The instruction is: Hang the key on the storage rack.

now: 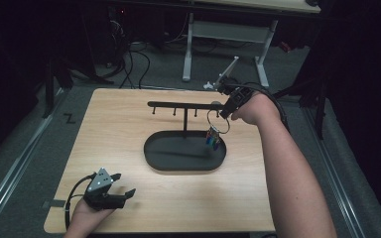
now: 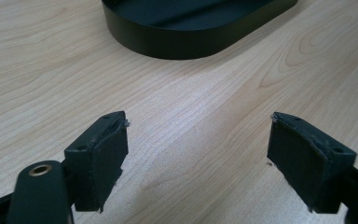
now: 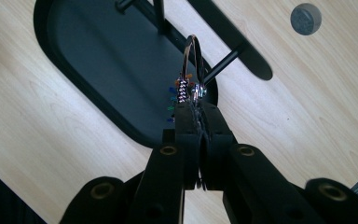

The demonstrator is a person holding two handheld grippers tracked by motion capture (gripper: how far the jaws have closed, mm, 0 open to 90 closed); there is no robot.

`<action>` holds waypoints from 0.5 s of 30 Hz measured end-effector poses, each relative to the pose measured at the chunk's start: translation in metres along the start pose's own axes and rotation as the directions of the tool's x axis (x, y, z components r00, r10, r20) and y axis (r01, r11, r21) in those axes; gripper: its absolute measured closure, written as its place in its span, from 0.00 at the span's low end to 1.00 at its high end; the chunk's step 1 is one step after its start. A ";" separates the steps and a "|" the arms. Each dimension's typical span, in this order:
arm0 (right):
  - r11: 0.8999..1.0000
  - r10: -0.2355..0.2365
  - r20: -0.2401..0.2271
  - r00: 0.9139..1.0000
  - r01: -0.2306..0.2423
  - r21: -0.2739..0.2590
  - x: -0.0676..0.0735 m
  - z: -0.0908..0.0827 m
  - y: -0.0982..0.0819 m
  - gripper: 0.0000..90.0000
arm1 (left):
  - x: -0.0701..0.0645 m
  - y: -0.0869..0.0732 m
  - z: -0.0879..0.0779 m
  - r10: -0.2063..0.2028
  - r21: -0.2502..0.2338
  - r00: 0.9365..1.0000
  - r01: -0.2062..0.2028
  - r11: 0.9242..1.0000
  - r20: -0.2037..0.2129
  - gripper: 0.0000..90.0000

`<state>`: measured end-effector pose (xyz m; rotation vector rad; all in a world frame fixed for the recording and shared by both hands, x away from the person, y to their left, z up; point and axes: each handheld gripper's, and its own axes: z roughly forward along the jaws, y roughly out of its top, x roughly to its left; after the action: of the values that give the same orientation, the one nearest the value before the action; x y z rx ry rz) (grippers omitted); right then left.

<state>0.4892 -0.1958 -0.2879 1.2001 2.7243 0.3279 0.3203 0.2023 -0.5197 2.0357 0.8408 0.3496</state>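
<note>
The right gripper (image 1: 226, 110) pinches a key ring (image 3: 190, 55) beside the rack's (image 1: 185, 105) bar end, above the tray's (image 1: 154, 158) far right rim. A loose pinch or missed hook could drop it. The left gripper (image 1: 121, 184) rests wide open, empty, near the table's (image 1: 119, 119) near left corner.

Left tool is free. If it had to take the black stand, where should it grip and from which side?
Grip the thin upright post, coming in level from the near side with the left tool, which is already open. The post is slim enough to close on. The oval tray is broad and low, and the top bar carries pegs.
</note>
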 end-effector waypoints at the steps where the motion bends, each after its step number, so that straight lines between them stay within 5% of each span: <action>1: 1.000 0.015 -0.002 1.000 -0.015 0.006 0.000 0.000 0.001 0.98 | 0.000 0.000 0.000 -0.001 0.000 1.000 0.001 1.000 0.001 0.23; 15: 0.999 0.026 -0.016 1.000 -0.026 0.032 -0.009 0.013 0.010 0.98 | 0.000 0.000 0.000 0.001 0.003 1.000 -0.001 1.000 0.002 0.23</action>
<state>0.5054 -0.1941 -0.2973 1.2472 2.7394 0.3003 0.3205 0.2026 -0.5199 2.0392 0.8389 0.3468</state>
